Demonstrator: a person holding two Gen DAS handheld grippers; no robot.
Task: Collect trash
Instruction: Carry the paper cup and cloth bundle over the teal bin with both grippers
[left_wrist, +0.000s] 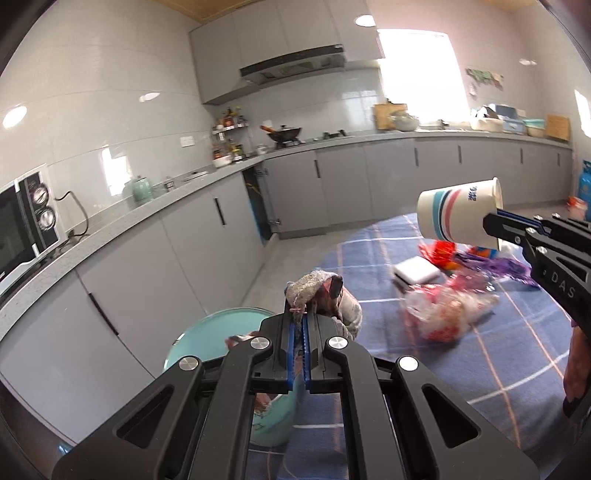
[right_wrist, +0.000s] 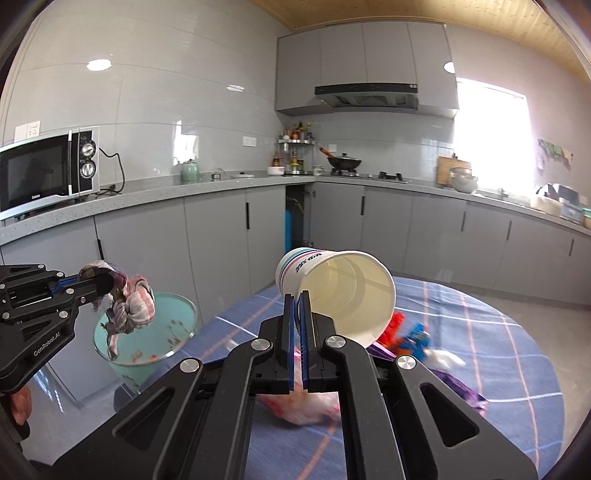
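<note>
The table (right_wrist: 480, 350), round w/ a blue plaid cloth, fills the near right of both views; grey counter + cabinets run along the far walls. One teal bin (right_wrist: 147, 332) stands on the floor just off the table's left edge, open top, a few scraps stuck inside.

Left gripper (left_wrist: 300, 314): fingers pressed nearly together, pinching one crumpled rag/wrapper wad (left_wrist: 317, 291), grey-pink, at its near edge. The wad bulges up past the fingertips. In the right wrist view the same gripper (right_wrist: 98, 286) comes in from the left, roughly level, and the wad (right_wrist: 129, 302) hangs from it over the bin's opening, not touching the rim as far as I can tell.

Right gripper (right_wrist: 298, 299): fingers pressed almost shut, pinching the wall of one paper cup (right_wrist: 332, 291) at the rim. Cup is white w/ teal + pink stripes, lying on its side in the air, mouth toward the camera and to the right, empty inside. In the left wrist view that gripper (left_wrist: 493, 219) reaches in from the right, tilted slightly down, cup (left_wrist: 458, 214) held above the table.

Trash left on the table, approx. 4 pieces, blurred: clear bag w/ red print (left_wrist: 443, 314) nearest, white box (left_wrist: 415, 273) behind it, purple wrapper (left_wrist: 509, 267) to the right, red/blue wrapper (left_wrist: 443, 254) under the cup. Exact count can't be told.

A hand (right_wrist: 20, 402) shows at the near left under the left gripper's body, partly cut off.
</note>
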